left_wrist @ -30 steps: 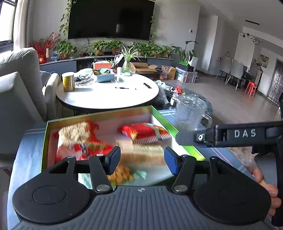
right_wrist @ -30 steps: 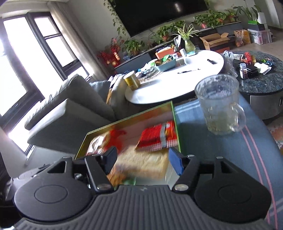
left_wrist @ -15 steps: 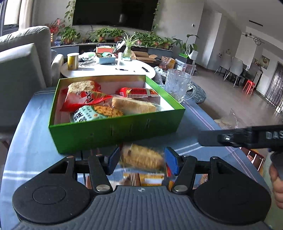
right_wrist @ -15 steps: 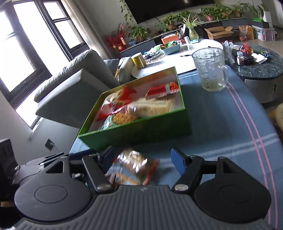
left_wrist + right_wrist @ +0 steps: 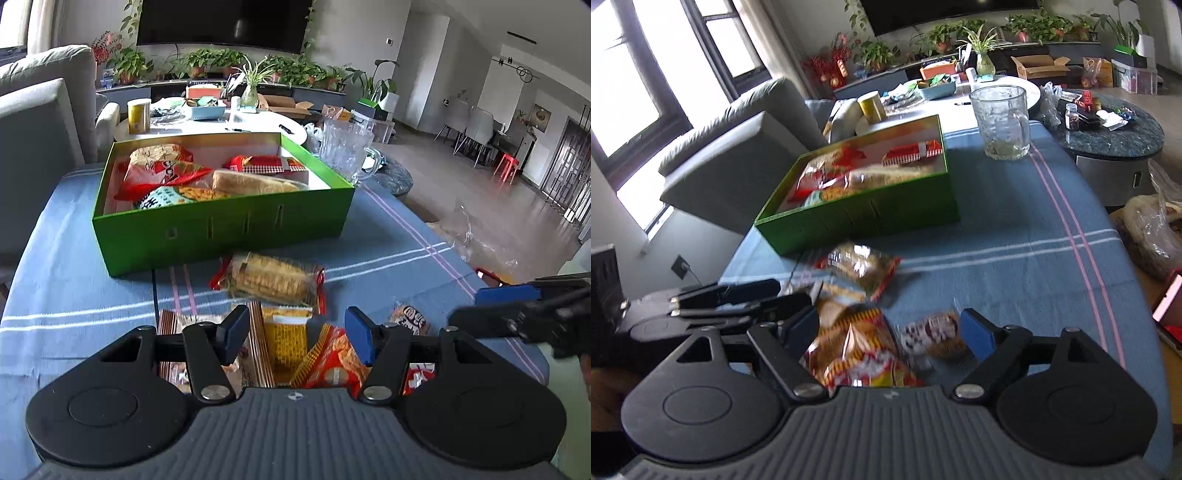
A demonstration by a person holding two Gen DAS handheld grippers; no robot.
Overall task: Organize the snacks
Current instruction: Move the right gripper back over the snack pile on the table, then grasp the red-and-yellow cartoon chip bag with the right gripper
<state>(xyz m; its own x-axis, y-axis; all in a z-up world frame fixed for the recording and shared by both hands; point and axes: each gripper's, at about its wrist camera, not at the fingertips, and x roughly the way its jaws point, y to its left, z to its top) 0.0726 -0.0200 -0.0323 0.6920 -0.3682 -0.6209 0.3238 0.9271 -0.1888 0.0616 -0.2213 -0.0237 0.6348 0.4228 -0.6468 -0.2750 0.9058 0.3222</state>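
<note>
Two grippers, left gripper (image 5: 295,334) and right gripper (image 5: 888,328), both unclenched, empty | loose snack packets (image 5: 271,278) beneath | green box (image 5: 221,225) mid-table, filled.

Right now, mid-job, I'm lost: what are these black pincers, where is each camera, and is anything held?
A person holds a handheld two-finger gripper in each hand; a camera on each looks along its fingers. Left gripper and right gripper both stand open, holding nothing, above loose snack packets on the blue tablecloth. Behind these sits a green box already holding several snacks, with a glass mug beyond it. Each view also catches the other gripper at its edge.
</note>
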